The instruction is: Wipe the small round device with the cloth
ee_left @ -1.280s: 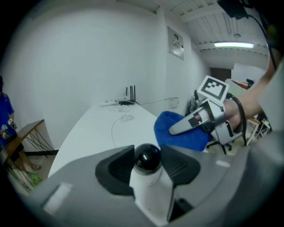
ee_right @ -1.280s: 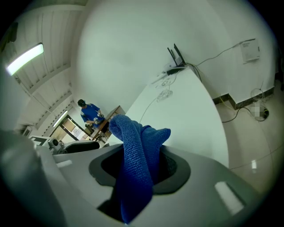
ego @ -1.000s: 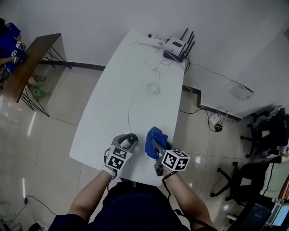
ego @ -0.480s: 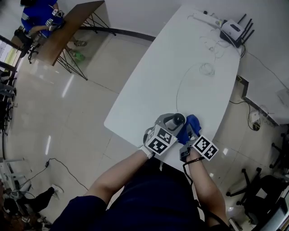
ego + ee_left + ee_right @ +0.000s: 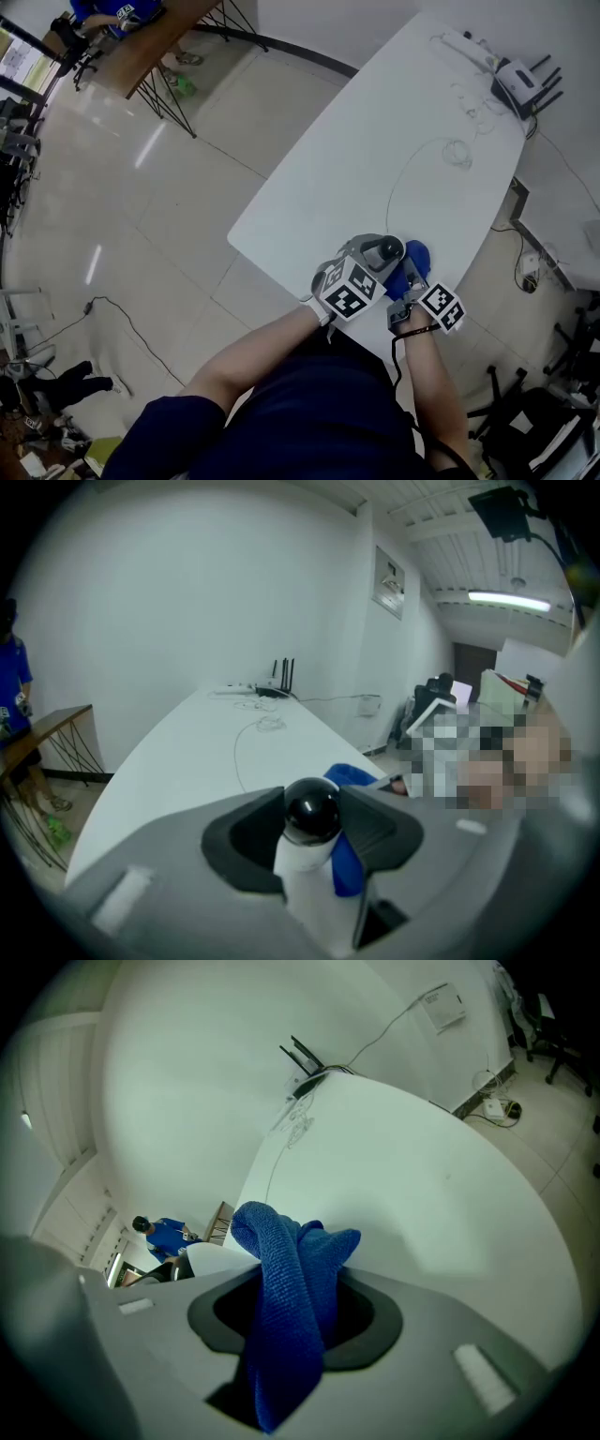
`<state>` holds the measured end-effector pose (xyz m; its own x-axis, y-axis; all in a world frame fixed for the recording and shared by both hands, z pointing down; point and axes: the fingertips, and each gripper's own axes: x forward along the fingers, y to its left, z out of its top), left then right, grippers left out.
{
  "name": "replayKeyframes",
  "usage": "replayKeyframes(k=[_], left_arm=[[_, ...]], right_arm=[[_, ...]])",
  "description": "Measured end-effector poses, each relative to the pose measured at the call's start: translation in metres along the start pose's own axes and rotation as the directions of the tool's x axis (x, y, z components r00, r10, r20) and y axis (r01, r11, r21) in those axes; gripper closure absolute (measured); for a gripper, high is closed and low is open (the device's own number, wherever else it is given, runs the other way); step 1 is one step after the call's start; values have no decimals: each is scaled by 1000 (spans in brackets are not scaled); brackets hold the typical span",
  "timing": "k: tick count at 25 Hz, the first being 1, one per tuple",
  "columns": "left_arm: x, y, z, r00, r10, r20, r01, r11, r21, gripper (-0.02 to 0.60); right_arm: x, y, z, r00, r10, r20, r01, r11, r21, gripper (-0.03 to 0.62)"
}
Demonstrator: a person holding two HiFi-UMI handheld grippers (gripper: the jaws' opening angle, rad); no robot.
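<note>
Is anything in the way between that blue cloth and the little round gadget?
Nothing visible. The cloth, clamped in the right gripper, sits right beside the device held by the left gripper.

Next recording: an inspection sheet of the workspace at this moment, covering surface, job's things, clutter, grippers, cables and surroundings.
Surface: long white table with rounded edges.
Job's things: small round device, white body with black dome, upright; blue cloth bunched right beside it, contact unclear.
Clutter: router with antennas at the far end.
Grippers: left hand-held gripper shut on the device; right hand-held gripper shut on the cloth.
Cables: thin white cable along the table, coiled near the router.
Surroundings: tiled floor, brown desk, office chair at right.
</note>
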<state>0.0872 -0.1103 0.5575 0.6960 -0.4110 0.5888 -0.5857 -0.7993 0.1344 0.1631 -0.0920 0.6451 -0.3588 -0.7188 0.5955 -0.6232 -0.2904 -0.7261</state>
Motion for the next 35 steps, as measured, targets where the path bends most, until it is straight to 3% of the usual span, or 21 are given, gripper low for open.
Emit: replayKeyframes(k=[5, 10, 14, 19, 26, 29, 35], left_arm=[[-16, 8, -5, 1000, 17, 25, -17, 999, -31, 400], [-32, 25, -4, 997, 56, 56, -51, 996, -76, 402], [-45, 41, 1, 992, 101, 76, -92, 989, -117, 416], [-42, 38, 8, 993, 86, 75, -79, 992, -100, 417], [-22, 24, 8, 998, 38, 59, -32, 995, -98, 417], [-15, 20, 7, 999, 28, 42, -24, 996, -84, 417], [-6, 16, 9, 999, 21, 30, -19, 998, -61, 417]], right_arm=[[-27, 43, 27, 993, 75, 86, -64, 990, -126, 433], [-53, 108, 44, 970, 197, 143, -153, 950, -271, 433], [-47, 145, 29, 954, 274, 120, -231, 931, -283, 433], [-38, 103, 12, 972, 182, 150, -167, 980, -107, 433], [-40, 50, -3, 971, 147, 188, -161, 985, 60, 431], [-31, 28, -12, 984, 96, 148, -105, 993, 60, 431], [-15, -3, -26, 998, -44, 52, 46, 998, -34, 431]])
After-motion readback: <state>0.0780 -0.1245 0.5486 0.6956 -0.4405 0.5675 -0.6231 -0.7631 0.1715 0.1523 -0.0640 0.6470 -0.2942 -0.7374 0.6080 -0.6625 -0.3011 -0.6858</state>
